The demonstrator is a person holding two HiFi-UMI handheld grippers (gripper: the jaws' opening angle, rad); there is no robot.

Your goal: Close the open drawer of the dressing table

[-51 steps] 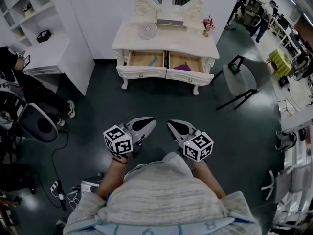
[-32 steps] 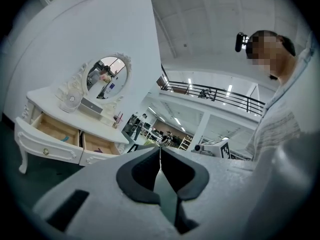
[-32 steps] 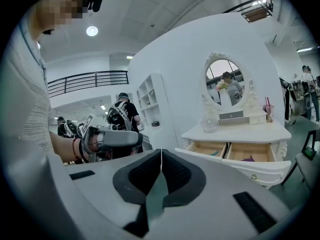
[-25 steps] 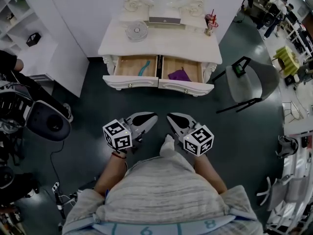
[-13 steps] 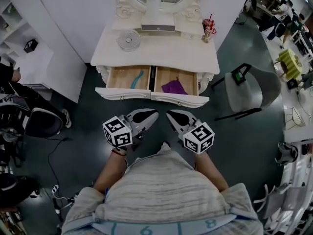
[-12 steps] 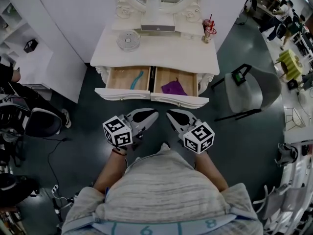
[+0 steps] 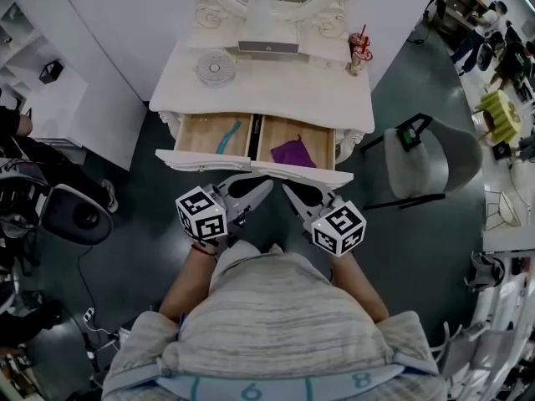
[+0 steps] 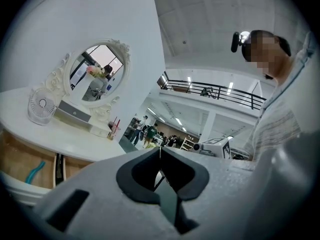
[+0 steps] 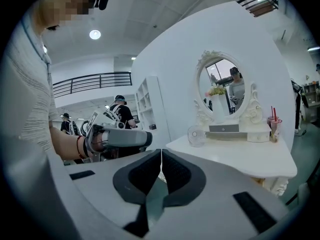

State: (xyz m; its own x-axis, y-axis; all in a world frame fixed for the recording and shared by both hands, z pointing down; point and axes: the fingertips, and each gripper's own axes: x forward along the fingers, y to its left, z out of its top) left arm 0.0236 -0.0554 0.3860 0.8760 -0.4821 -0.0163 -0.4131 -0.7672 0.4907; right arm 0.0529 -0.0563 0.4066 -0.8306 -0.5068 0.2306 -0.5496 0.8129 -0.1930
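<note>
Plausibly an off-centre shove from the left gripper (image 7: 264, 185) or right gripper (image 7: 289, 190), both with fingers pressed together, skews an open drawer (image 7: 194, 132) until it jams.

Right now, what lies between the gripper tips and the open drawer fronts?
Nothing: in the head view, left gripper and right gripper tips sit right at the drawer fronts; contact unclear.

Grey chair (image 7: 422, 164), perhaps small fan (image 7: 215, 67)
</note>
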